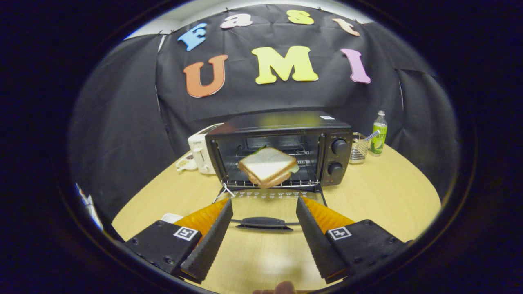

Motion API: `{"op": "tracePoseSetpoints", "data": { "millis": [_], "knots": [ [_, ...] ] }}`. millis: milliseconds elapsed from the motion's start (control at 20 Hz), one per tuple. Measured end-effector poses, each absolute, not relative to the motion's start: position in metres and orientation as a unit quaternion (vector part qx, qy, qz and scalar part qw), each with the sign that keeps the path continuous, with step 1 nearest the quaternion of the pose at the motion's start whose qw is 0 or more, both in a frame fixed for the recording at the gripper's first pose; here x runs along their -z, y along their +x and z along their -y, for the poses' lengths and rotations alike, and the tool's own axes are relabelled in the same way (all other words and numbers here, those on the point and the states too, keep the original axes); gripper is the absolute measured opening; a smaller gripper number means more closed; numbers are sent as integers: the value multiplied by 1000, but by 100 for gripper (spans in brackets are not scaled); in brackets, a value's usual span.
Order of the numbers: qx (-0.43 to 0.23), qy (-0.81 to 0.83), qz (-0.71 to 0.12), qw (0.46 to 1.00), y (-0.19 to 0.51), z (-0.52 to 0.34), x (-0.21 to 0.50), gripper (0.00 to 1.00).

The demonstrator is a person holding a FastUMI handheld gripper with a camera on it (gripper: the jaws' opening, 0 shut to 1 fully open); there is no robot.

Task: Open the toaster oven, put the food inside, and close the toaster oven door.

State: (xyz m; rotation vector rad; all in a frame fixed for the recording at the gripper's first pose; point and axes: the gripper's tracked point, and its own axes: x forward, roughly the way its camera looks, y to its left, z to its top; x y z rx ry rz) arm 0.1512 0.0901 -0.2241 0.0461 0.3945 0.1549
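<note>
A black toaster oven (286, 122) stands on the wooden table (388, 192) with its door (245, 208) folded down flat toward me. The door's handle (263, 222) lies between my fingers, a little below their tips. A sandwich (267, 165) of white bread rests tilted on the front of the wire rack (302, 179), its near corner jutting over the rack's edge. My gripper (264, 200) is open, short of the sandwich, and its black ribbed fingers (210, 241) stand wide apart with nothing held between them.
A white toaster (198, 153) sits just left of the oven with a small white dish (186, 163) in front of it. A wire basket (358, 149) and a green bottle (378, 134) stand to the oven's right. A person's fingertip (282, 288) shows below the fingers.
</note>
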Motion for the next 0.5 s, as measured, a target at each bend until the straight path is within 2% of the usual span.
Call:
{"op": "tracePoseSetpoints", "data": {
  "millis": [250, 500],
  "knots": [
    [-70, -2, -217, 974, 130, -101, 276, 100],
    [-60, 9, -256, 965, 146, -104, 310, 100]
  ]
}}
